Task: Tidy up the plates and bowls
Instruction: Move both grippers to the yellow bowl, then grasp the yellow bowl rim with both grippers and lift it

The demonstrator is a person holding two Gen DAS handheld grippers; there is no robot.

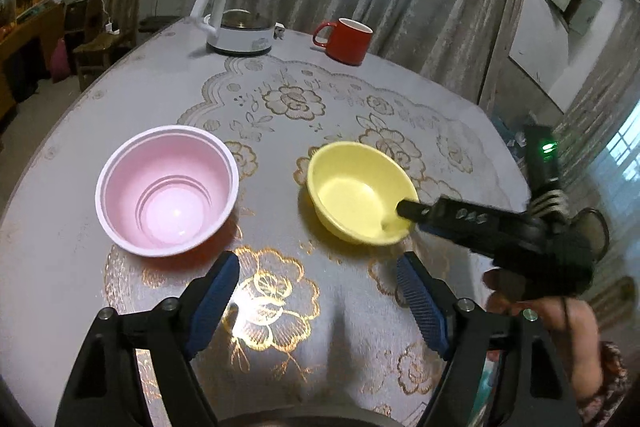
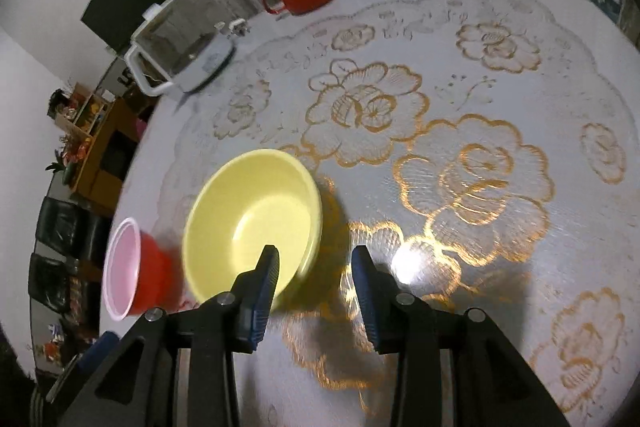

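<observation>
Straddling the near rim of the yellow bowl (image 2: 256, 223), the right gripper (image 2: 314, 291) has its jaws partly open, one finger inside the bowl and one outside, pads not yet pressing, so a thin-rim pinch could tip or skid the light bowl on the glossy surface (image 2: 480, 107). Left of those jaws stands the deeper pink bowl (image 1: 168, 191), just ahead of the left gripper (image 1: 320, 303), whose jaws gape wide and empty; both bowls look smooth, plastic and empty.

Pink bowl (image 1: 166, 191), yellow bowl (image 1: 360, 193), red mug (image 1: 347, 41), gold-flowered tablecloth (image 1: 280, 299).
</observation>
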